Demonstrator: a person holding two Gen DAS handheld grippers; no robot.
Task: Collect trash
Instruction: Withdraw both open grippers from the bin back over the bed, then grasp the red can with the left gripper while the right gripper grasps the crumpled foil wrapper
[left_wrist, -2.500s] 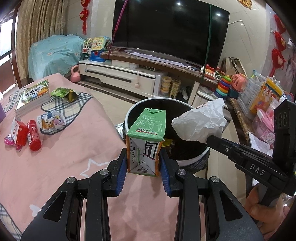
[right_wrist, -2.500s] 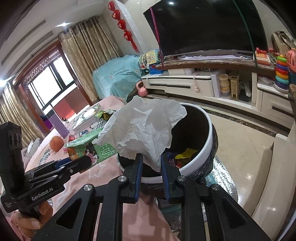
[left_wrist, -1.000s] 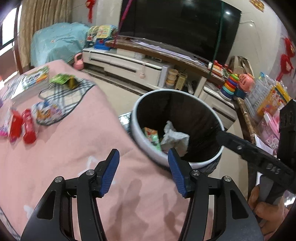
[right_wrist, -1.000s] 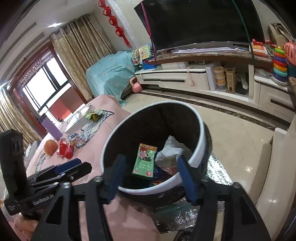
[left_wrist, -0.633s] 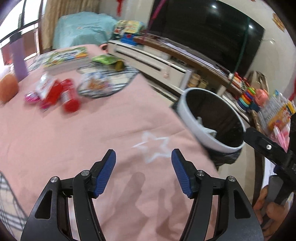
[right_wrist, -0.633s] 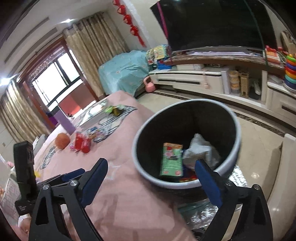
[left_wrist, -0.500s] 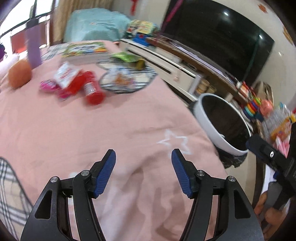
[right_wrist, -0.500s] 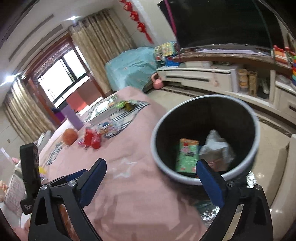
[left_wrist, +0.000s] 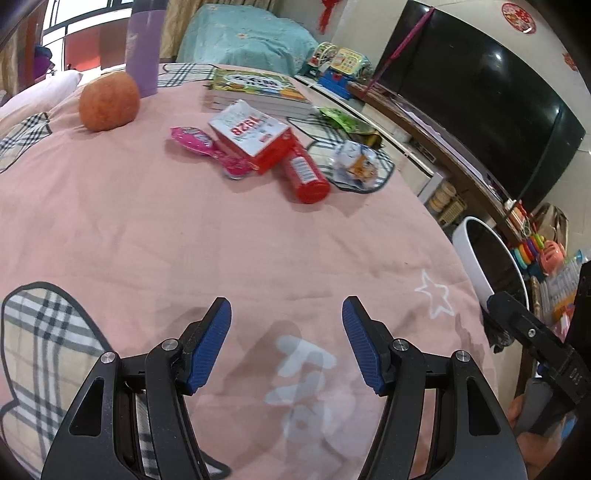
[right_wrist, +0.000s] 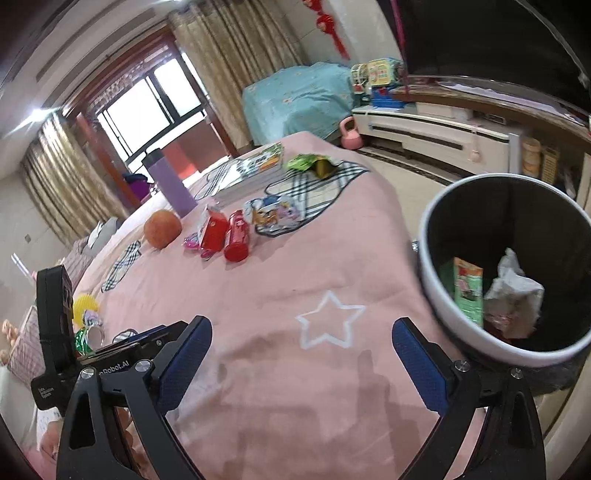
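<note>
My left gripper (left_wrist: 286, 332) is open and empty over the pink bedspread (left_wrist: 184, 240). My right gripper (right_wrist: 301, 354) is open and empty beside the white-rimmed black trash bin (right_wrist: 436, 295), which holds a green carton (right_wrist: 467, 295) and crumpled white paper (right_wrist: 513, 288). Ahead on the bed lie a red-and-white carton (left_wrist: 255, 136), a red tube (left_wrist: 304, 175), a pink wrapper (left_wrist: 199, 142), a white cartoon wrapper (left_wrist: 356, 164) and a green wrapper (left_wrist: 343, 120). The bin's rim (left_wrist: 467, 254) shows at the right of the left wrist view.
An orange fruit (left_wrist: 109, 101), a purple bottle (left_wrist: 142, 55) and a stack of books (left_wrist: 255, 90) stand at the bed's far side. A TV cabinet (right_wrist: 436, 136) with toys lies beyond. Small items (right_wrist: 86, 317) lie on the bed at the left.
Both grippers let go of the green carton and the crumpled paper into the bin, opened, and swung left away from the bin toward the items on the bed.
</note>
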